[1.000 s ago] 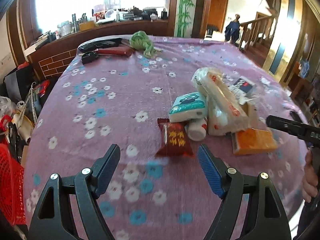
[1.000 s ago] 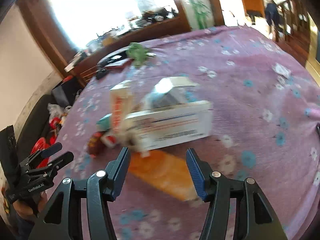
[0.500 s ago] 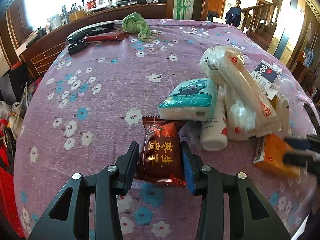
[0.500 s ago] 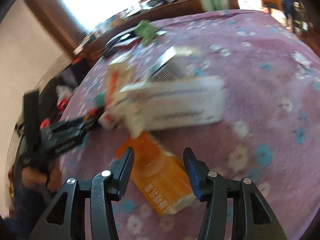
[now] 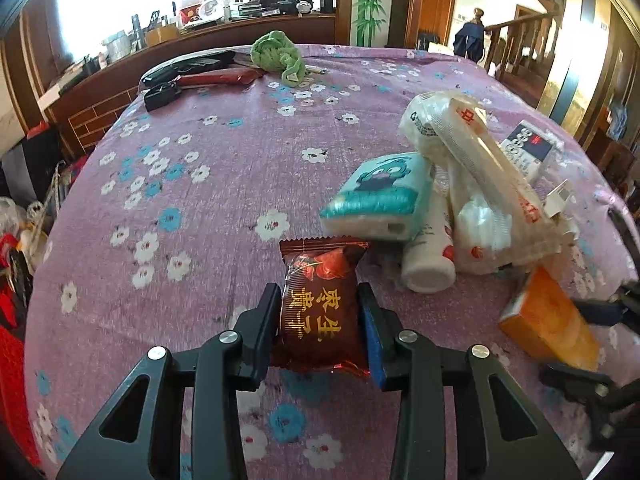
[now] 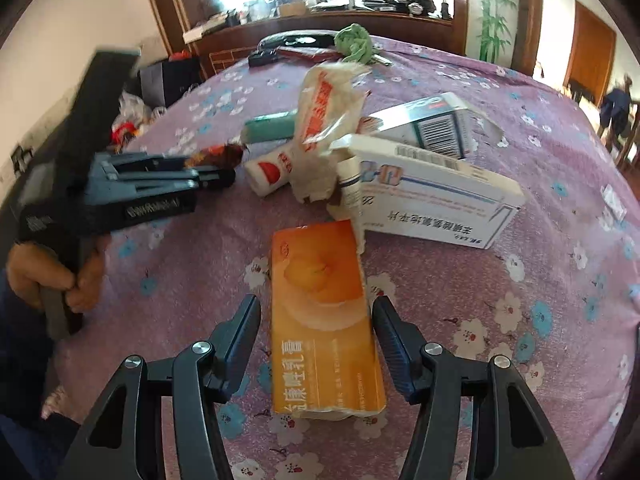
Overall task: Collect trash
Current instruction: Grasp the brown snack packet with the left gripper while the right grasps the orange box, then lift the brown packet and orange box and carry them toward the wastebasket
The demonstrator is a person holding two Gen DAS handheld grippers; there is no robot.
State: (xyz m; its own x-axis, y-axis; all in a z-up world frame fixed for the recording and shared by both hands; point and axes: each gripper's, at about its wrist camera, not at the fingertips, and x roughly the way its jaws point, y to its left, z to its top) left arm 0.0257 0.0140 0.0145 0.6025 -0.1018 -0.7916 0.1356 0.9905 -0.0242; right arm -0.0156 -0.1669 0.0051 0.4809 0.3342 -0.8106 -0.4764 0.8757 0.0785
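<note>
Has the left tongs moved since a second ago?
Yes. The left tongs came forward and down to the red snack packet, which lay well ahead of them before; their jaws have just been closing and now press its sides.

Our left gripper (image 5: 320, 328) has matte black angular arms with triangular cut-outs and round silver screws; its fingers (image 5: 372, 332) carry ribbed blue pads; our right gripper (image 6: 316, 340) is built alike; the left body bears white lettering; our sleeve (image 6: 16, 344) is dark blue.
</note>
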